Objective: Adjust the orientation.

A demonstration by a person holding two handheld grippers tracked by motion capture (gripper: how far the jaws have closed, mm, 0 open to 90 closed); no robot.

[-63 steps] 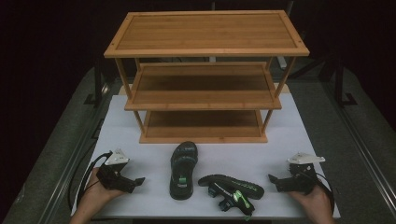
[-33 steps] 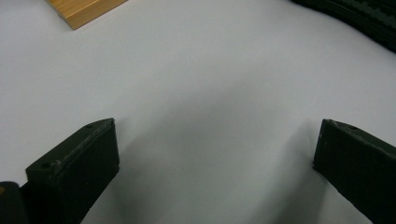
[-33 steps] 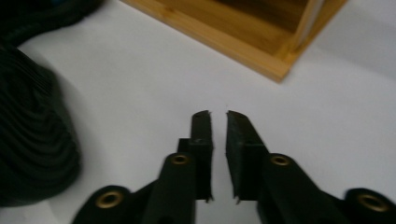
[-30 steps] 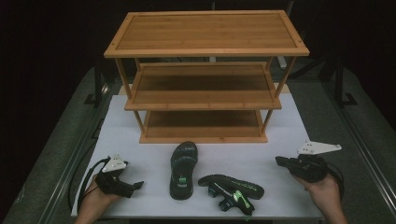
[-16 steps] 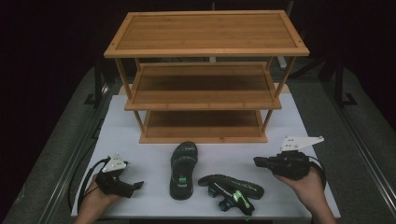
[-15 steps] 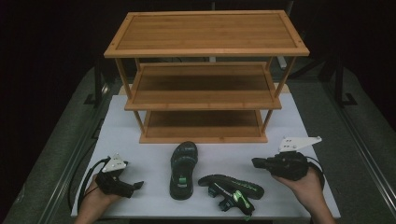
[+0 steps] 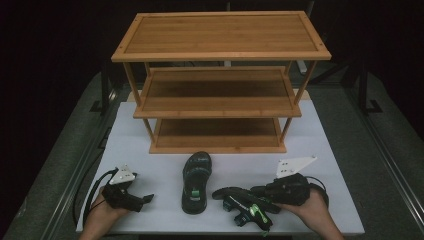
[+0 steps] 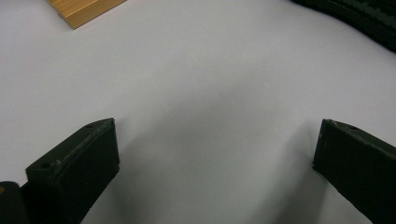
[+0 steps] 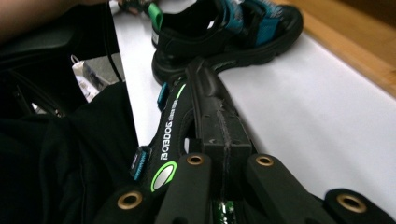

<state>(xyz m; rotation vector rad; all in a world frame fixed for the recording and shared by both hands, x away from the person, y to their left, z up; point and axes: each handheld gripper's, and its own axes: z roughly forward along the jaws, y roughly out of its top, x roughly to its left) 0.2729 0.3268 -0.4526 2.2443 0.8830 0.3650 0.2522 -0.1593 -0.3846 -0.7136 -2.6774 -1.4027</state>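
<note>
On the white counter [image 7: 330,165], we rest our left gripper [image 7: 145,199] with jaws spread wide over bare surface. An upright black strappy sandal [image 7: 195,179] sits mid-counter, before the three-tier bamboo shoe rack [image 7: 220,50]. At right, our right gripper [image 7: 256,190] has its jaws pressed together at the sole edge of the tipped black-and-green sandal [image 7: 242,204].

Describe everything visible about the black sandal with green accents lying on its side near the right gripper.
The black sandal with green accents lies tipped on its side on the white table mat, sole edge facing the wooden rack. It looks like rubber and webbing, with green tabs, a green-ringed oval badge and white lettering on a strap. The right gripper is shut, its jaws against the sandal's sole edge at the heel end. The upright matching sandal sits just beside its toe.
</note>
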